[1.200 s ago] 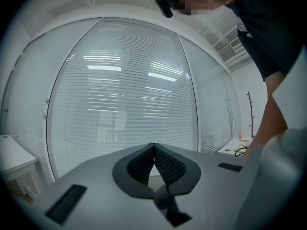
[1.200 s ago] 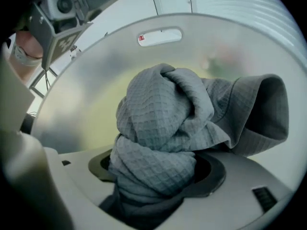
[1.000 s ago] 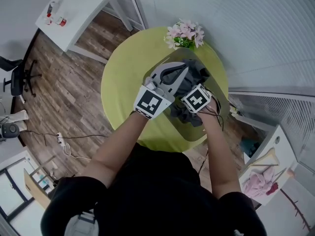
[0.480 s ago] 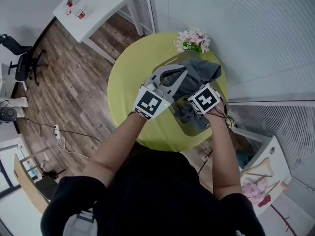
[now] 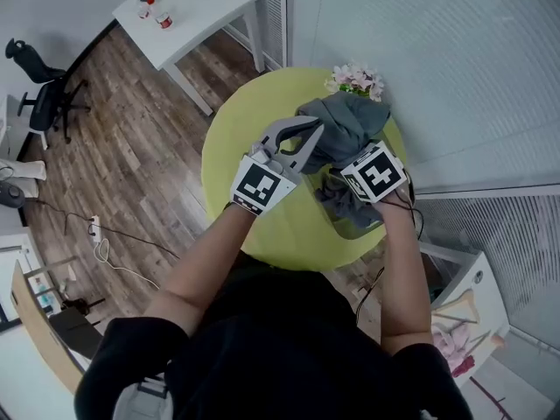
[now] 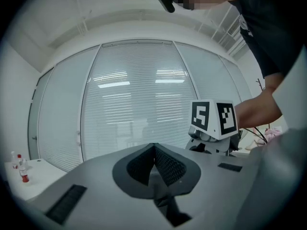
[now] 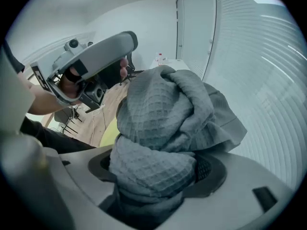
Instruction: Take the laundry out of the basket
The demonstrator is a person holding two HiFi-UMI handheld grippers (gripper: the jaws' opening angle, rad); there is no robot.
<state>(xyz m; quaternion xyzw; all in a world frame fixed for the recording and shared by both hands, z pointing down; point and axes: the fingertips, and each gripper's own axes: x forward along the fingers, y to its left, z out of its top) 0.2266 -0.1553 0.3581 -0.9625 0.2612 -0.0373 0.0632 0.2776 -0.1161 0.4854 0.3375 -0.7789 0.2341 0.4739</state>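
A grey waffle towel [image 5: 344, 122] hangs bunched above the round yellow-green table [image 5: 254, 143]. My right gripper [image 5: 346, 159] is shut on it, and in the right gripper view the towel [image 7: 165, 114] fills the gap between the jaws of the right gripper [image 7: 153, 172]. Below it, darker laundry [image 5: 337, 201] lies in a greenish basket [image 5: 366, 227] at the table's right edge. My left gripper [image 5: 313, 131] is level to the left of the towel, shut and holding nothing. In its own view the pads of the left gripper [image 6: 154, 147] meet, with the right gripper's marker cube [image 6: 214, 119] beyond them.
A bunch of pink flowers [image 5: 355, 80] stands at the table's far edge. A white side table [image 5: 188, 11] with small bottles [image 5: 157, 14] is at the far left, and an office chair [image 5: 39, 103] is on the wooden floor. Blinds cover the windows on the right.
The right gripper has risen with the grey towel, pulling it up clear of the basket. The left gripper has also risen, staying shut and beside the towel.
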